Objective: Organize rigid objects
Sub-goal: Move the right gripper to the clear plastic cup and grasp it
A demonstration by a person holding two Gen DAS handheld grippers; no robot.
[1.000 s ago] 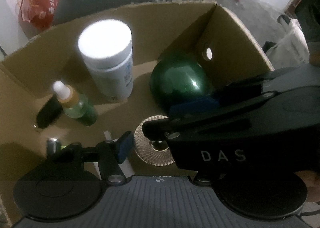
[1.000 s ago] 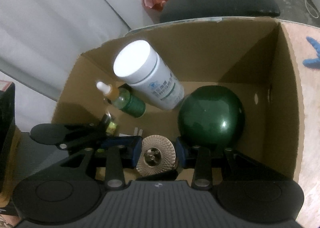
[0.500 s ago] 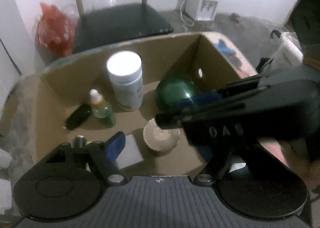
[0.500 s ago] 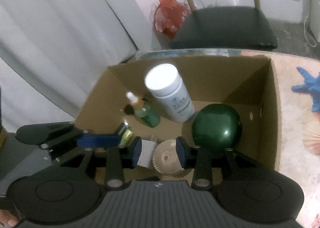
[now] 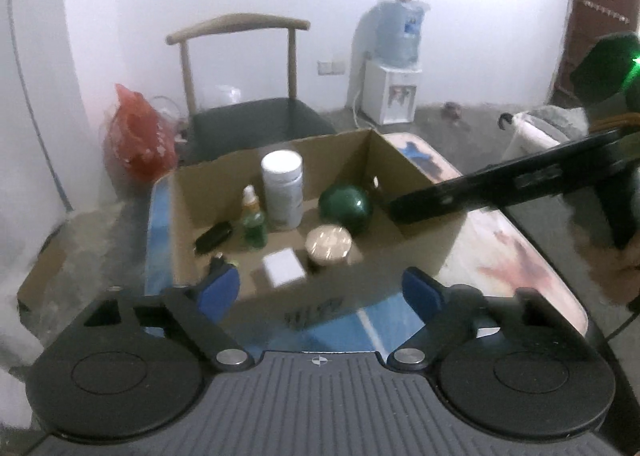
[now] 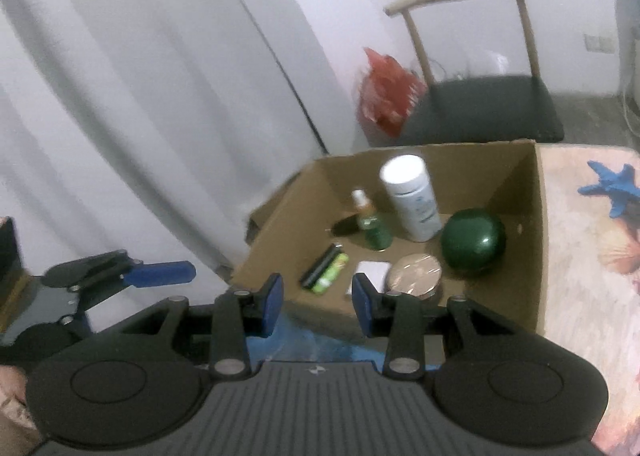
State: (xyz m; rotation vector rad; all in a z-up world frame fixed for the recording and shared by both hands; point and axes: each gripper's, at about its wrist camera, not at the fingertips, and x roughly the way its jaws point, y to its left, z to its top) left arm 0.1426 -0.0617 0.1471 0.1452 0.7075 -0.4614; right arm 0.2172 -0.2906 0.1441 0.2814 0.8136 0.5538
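An open cardboard box (image 5: 420,240) (image 6: 536,240) stands on the table. In it are a white bottle (image 5: 282,189) (image 6: 412,197), a green dropper bottle (image 5: 253,221) (image 6: 371,225), a dark green ball (image 5: 346,207) (image 6: 474,242), a round ribbed disc (image 5: 329,244) (image 6: 416,272), a white card (image 5: 283,271) (image 6: 372,271) and a black stick (image 5: 214,236) (image 6: 319,266). My left gripper (image 5: 320,290) is open and empty, held back above the box's near wall. My right gripper (image 6: 316,302) is open and empty, also back from the box.
A patterned table top (image 5: 516,256) (image 6: 592,276) lies right of the box. A chair (image 5: 256,115) (image 6: 480,107), a red bag (image 5: 138,143) and a water dispenser (image 5: 394,67) stand behind. The right gripper's body (image 5: 520,183) crosses the left wrist view.
Both grippers have pulled up and back out of the box. My right gripper opened and let go of the round disc, which now lies on the box floor.
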